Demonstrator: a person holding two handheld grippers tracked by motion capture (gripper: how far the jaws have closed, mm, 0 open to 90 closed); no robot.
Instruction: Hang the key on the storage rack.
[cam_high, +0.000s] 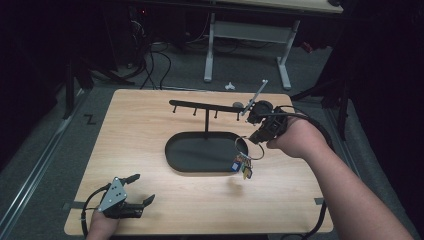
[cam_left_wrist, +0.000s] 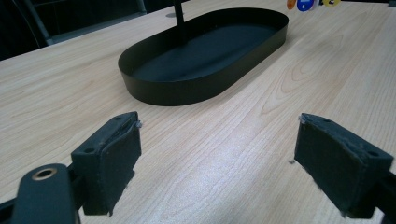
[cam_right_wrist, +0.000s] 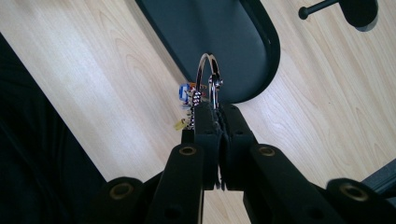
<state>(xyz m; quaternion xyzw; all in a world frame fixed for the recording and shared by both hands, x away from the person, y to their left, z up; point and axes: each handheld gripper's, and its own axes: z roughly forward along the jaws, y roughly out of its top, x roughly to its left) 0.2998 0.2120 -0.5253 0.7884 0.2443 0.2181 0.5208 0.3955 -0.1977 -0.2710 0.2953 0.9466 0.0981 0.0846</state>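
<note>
**Key ring held in the air beside the hook stand**

The right gripper, right of centre in the high view, has its jaws pressed together on the metal key ring, pinching the ring's wire at one spot. In the right gripper view the ring stands edge-on above the jaws, a narrow upright loop, so its plane runs along the gripper's own line. That grip leaves the open loop free, likely so it can be slipped over a peg.

The small coloured tags hang straight down from the ring, their long axis vertical, clear of the desk and just outside the right end of the black oval tray. The stand's crossbar, with short pegs under it, runs across the frame above the tray, higher than the ring, slightly tilted.

The left gripper rests at the lower left of the desk, jaws spread wide with nothing between them, seemingly kept out of the way.
</note>
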